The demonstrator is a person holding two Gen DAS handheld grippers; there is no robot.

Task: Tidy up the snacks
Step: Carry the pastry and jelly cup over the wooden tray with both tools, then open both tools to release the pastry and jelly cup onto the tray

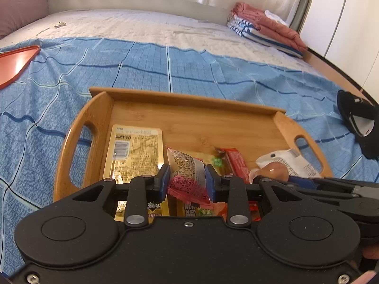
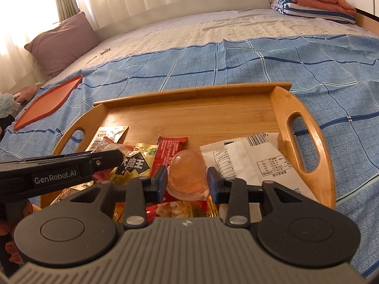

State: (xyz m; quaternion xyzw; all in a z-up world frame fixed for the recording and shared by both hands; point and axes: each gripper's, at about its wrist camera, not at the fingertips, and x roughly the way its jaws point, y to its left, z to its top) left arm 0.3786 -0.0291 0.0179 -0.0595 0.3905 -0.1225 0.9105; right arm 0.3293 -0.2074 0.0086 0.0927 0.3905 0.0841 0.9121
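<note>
- A wooden tray with cut-out handles sits on a blue checked sheet spread over the bed, and the snacks lie bunched at its near end.
- The left gripper hangs over that near end, its blue pads pressed against both sides of a pink and white packet, which stands up between them.
- Just left of that packet a gold pouch lies flat on the tray floor, printed side up.
- The right gripper is beside it on the right, its pads close on either side of a clear orange jelly cup; the cup stands dome up, but I cannot tell whether the pads actually press it.
- Behind the cup a red bar wrapper lies lengthwise, with a gold and black packet touching it on the left.
- To the right of the cup, white packets overlap one another near the tray's right handle.
- An orange lid lies flat on the sheet, well apart from the tray on the left.
- Folded towels are stacked at the far right corner of the bed, and a mauve pillow leans at the far left.
</note>
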